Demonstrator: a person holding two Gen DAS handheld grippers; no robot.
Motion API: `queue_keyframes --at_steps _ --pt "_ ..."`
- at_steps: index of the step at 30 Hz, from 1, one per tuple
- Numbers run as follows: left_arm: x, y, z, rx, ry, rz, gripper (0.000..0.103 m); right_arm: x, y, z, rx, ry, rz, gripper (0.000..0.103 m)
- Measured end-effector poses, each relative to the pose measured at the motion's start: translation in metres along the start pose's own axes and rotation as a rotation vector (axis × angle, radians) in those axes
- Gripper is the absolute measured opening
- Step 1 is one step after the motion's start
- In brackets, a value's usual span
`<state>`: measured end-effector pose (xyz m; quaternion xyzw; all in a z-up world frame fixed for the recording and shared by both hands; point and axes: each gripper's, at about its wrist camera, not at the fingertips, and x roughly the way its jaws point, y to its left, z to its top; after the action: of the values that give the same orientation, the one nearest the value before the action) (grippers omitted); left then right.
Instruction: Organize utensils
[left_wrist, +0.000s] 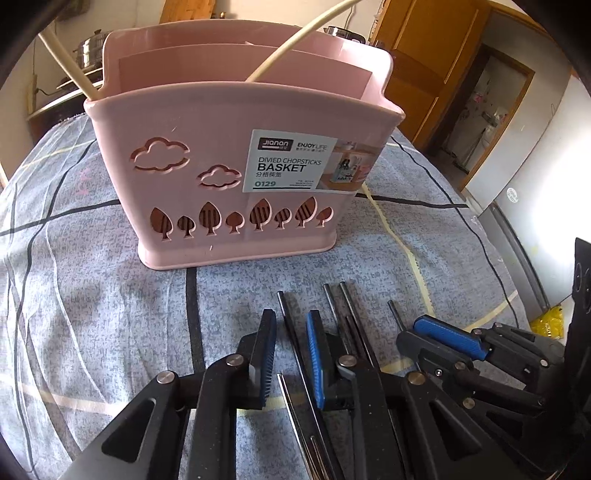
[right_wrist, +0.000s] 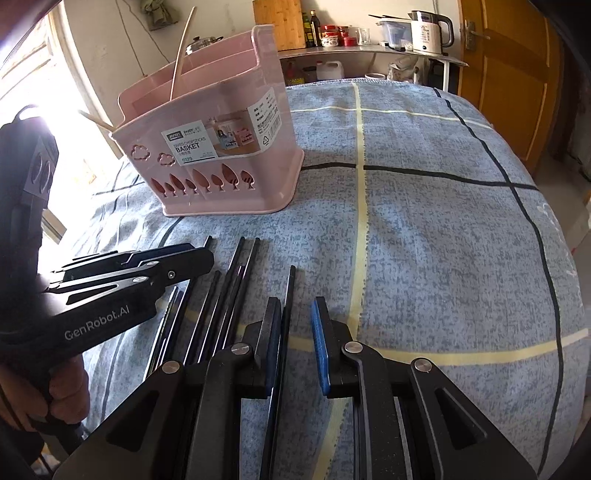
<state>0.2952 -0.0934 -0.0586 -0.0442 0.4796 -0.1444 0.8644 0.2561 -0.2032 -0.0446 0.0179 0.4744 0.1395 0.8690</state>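
Both jaws slightly apart, each straddling black chopstick (right_wrist: 288, 295); one pink basket (left_wrist: 236, 147).

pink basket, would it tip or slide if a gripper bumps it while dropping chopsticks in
The pink basket looks like thin, light plastic, so a bump would probably slide it on the tablecloth. Its tall walls suggest a push near the rim could tip it, though the flared base should help.

Sunlit kitchen: wooden door (right_wrist: 506, 74), cluttered steel counter (right_wrist: 369, 51), bright window (right_wrist: 26, 62).
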Motion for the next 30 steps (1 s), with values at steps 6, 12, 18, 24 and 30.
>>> queue_keyframes --at_steps 6,12,18,24,30 --pt "0.003 -0.008 0.0 0.002 -0.004 0.027 0.006 0.005 0.003 0.003 -0.028 0.004 -0.039 0.008" --pt "0.001 -0.006 0.0 0.027 -0.005 0.04 0.006 0.005 -0.001 0.005 -0.007 0.009 -0.029 0.005" --pt "-0.004 0.007 -0.002 0.033 0.008 0.051 0.006 0.004 -0.002 0.005 0.004 0.011 -0.023 0.004" --pt "-0.01 0.017 0.0 0.036 0.008 0.044 0.005 0.001 -0.005 0.005 0.017 0.01 -0.009 0.004" --pt "-0.03 0.021 0.006 0.032 -0.027 0.009 0.005 -0.013 -0.003 0.012 0.016 -0.023 0.002 0.004"
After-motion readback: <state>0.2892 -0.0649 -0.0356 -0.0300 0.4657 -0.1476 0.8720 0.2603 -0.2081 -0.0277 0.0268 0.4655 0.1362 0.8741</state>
